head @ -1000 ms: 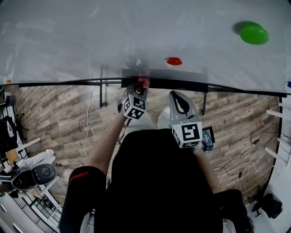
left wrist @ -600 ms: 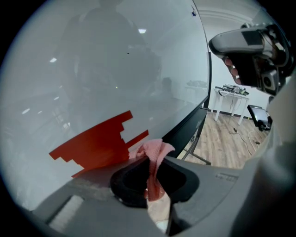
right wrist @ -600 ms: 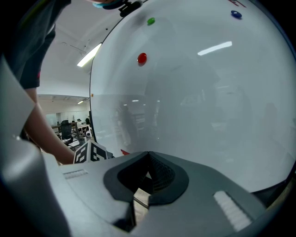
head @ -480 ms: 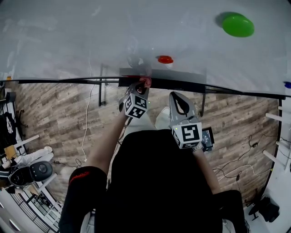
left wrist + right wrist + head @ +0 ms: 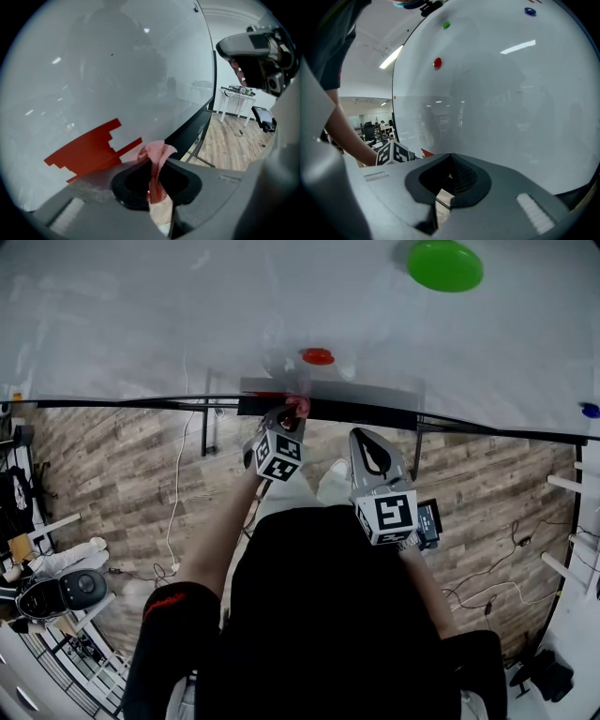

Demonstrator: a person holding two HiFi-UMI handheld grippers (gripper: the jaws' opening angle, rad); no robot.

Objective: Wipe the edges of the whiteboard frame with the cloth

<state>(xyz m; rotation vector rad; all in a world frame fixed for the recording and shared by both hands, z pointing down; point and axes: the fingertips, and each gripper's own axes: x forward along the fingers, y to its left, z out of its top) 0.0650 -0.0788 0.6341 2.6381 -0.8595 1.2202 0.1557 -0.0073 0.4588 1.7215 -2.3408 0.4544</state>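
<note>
We've slid left gripper point(image 5: 291, 414), clamping cloth point(image 5: 157, 154), toward 3 o'clock along frame point(image 5: 469, 420), wipe progressing; right gripper point(image 5: 367, 437) shut, empty.

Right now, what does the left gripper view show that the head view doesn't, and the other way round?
Only the left gripper view shows the left gripper with its jaws clamped on the pink cloth. Only the head view shows the green magnet, red magnet and blue magnet on the whiteboard. Both show the cloth's tip at the black frame, and the right gripper.
</note>
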